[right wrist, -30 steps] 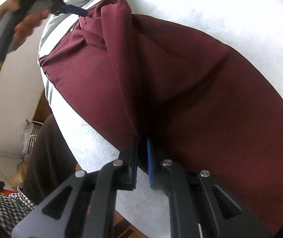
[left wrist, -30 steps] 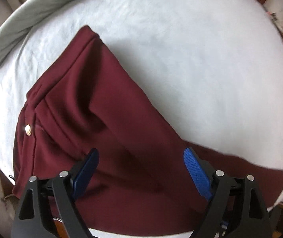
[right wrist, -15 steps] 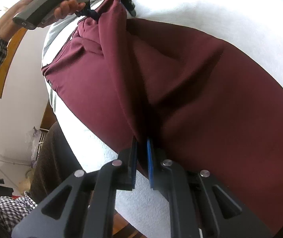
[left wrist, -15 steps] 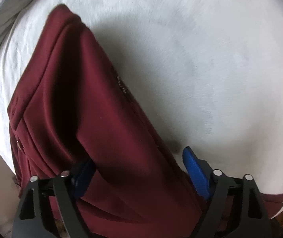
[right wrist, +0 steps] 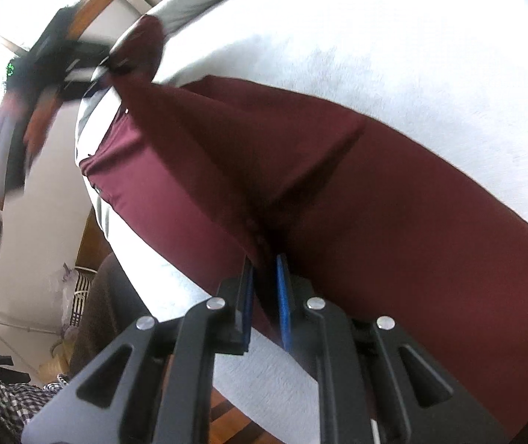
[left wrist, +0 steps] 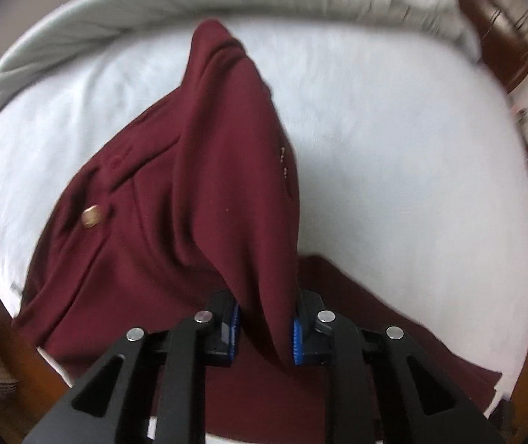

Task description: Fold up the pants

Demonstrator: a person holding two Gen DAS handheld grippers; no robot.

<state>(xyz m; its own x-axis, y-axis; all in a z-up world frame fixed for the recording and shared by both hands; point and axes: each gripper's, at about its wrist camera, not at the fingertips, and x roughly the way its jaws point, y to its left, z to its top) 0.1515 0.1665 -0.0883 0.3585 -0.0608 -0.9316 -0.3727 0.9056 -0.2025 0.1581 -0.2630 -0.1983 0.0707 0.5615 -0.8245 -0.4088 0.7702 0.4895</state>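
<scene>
White bed point(left wrist: 393, 140); pants point(left wrist: 197, 192) pinched between tools.

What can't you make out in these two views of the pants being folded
- Left wrist view: the pinched fold of the pants hides the cloth behind it; small pale marks near a seam are too small to read.
- Left wrist view: the pant leg runs off the lower right, so its hem is cut off.
- Right wrist view: the left hand-held gripper is motion-blurred, its fingers indistinct.
- Right wrist view: the right hand-held gripper covers the pinched edge.
</scene>
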